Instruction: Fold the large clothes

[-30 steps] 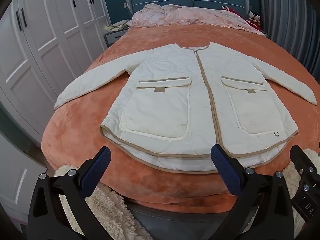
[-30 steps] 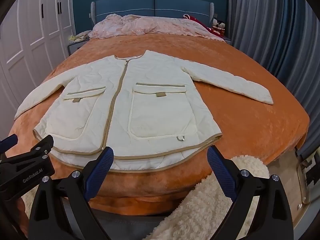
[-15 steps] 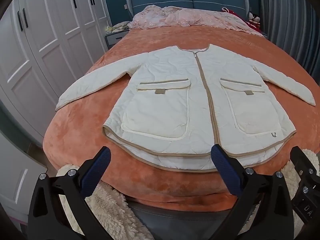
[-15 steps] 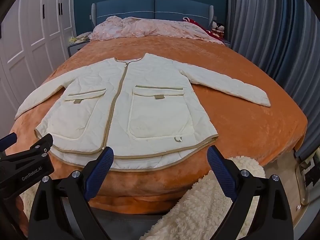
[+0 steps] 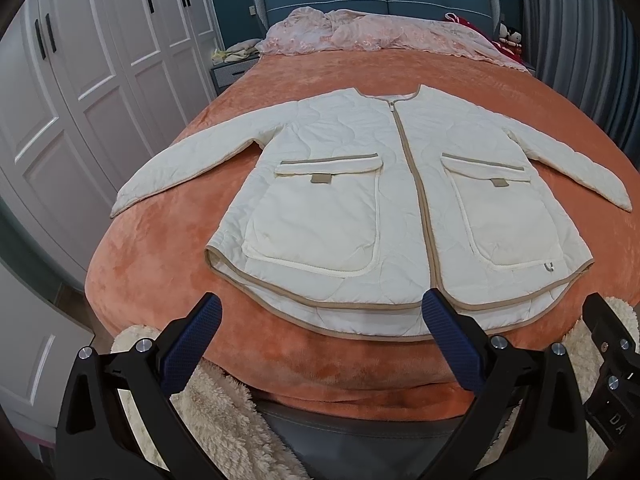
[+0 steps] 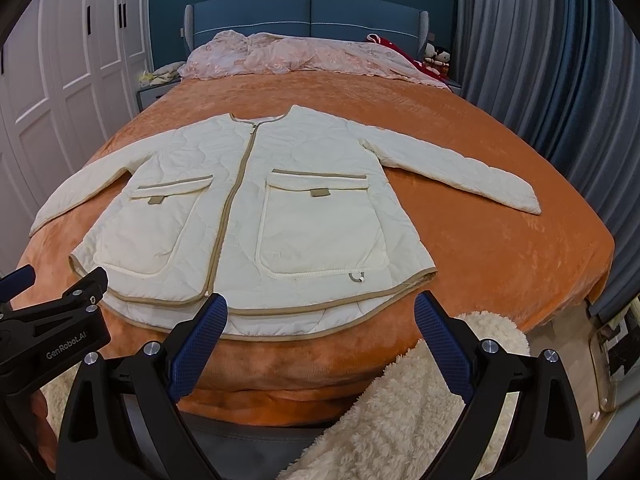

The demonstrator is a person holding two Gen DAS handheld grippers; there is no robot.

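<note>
Lately we have drawn back from the jacket (image 5: 384,208). Both grippers, left gripper (image 5: 322,320) and right gripper (image 6: 320,318), stay spread and empty, so no fold has begun.

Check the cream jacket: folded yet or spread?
Spread. The jacket lies flat on the orange blanket, zipped, both sleeves stretched outward, no fold started.

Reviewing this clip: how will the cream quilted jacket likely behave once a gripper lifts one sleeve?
The jacket is probably floppy: it lies flat, following the orange blanket. A lifted sleeve would likely drape and tug the body along. Its quilted padding suggests puffy but light folds that may spring open. Both the left gripper and right gripper are open.
</note>
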